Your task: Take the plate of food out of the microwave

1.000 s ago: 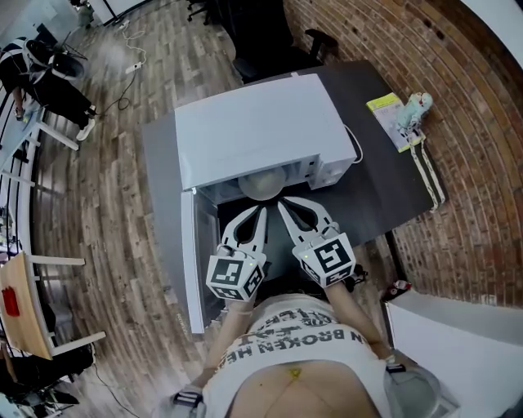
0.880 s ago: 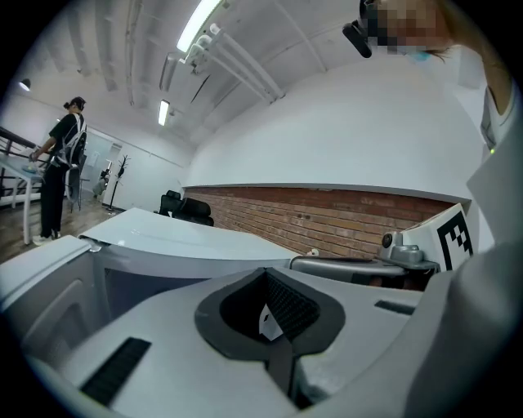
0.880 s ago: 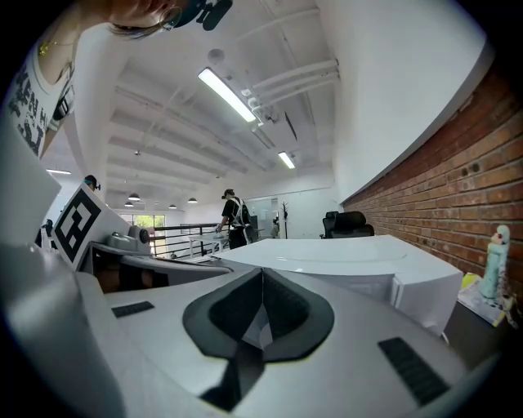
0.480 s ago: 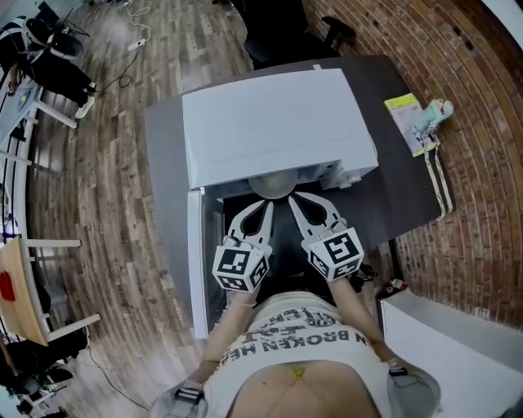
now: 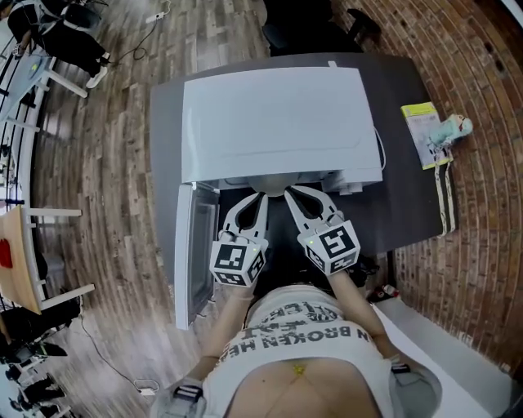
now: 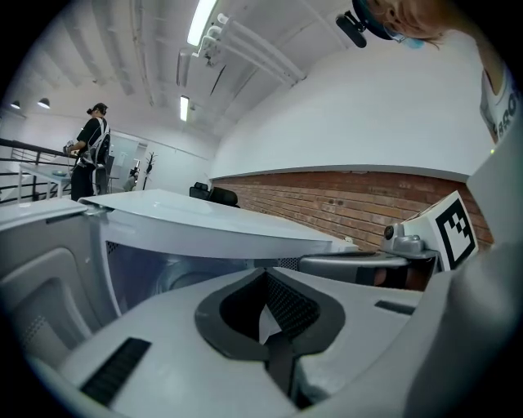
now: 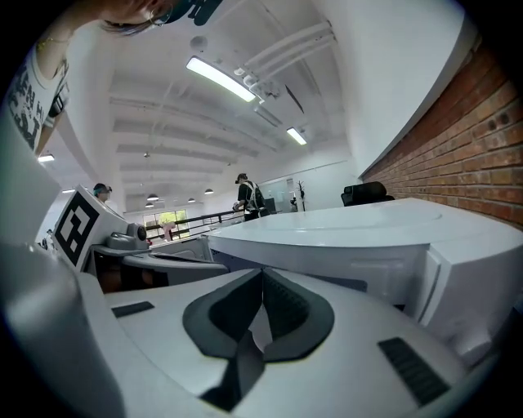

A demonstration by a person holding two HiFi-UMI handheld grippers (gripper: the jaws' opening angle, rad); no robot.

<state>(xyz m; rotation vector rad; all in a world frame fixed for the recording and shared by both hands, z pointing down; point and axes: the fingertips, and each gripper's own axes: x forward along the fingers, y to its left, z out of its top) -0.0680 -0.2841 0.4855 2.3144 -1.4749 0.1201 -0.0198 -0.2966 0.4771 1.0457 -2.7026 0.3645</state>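
The white microwave point(image 5: 274, 118) stands on a dark table, its door point(image 5: 194, 249) swung open to the left. Both grippers point into the opening side by side. My left gripper point(image 5: 258, 197) is shut with nothing between its jaws, and so is my right gripper point(image 5: 290, 193). In the left gripper view, the shut left gripper point(image 6: 264, 276) faces the cavity, where a pale rounded shape point(image 6: 176, 279) shows dimly. The right gripper point(image 7: 261, 276) looks along the microwave's front edge point(image 7: 351, 245). The microwave's top hides the plate of food in the head view.
The dark table point(image 5: 409, 204) carries a yellow booklet point(image 5: 423, 131), a small teal figure point(image 5: 454, 128) and a white strap point(image 5: 445, 200) at its right end. A black chair point(image 5: 310, 20) stands behind. A white desk point(image 5: 458, 367) is at lower right. A person point(image 6: 88, 155) stands far off.
The view has shifted forward over the microwave, so the grey rounded thing at its opening is now hidden under the top. Both grippers' tips sit at the opening, still shut.
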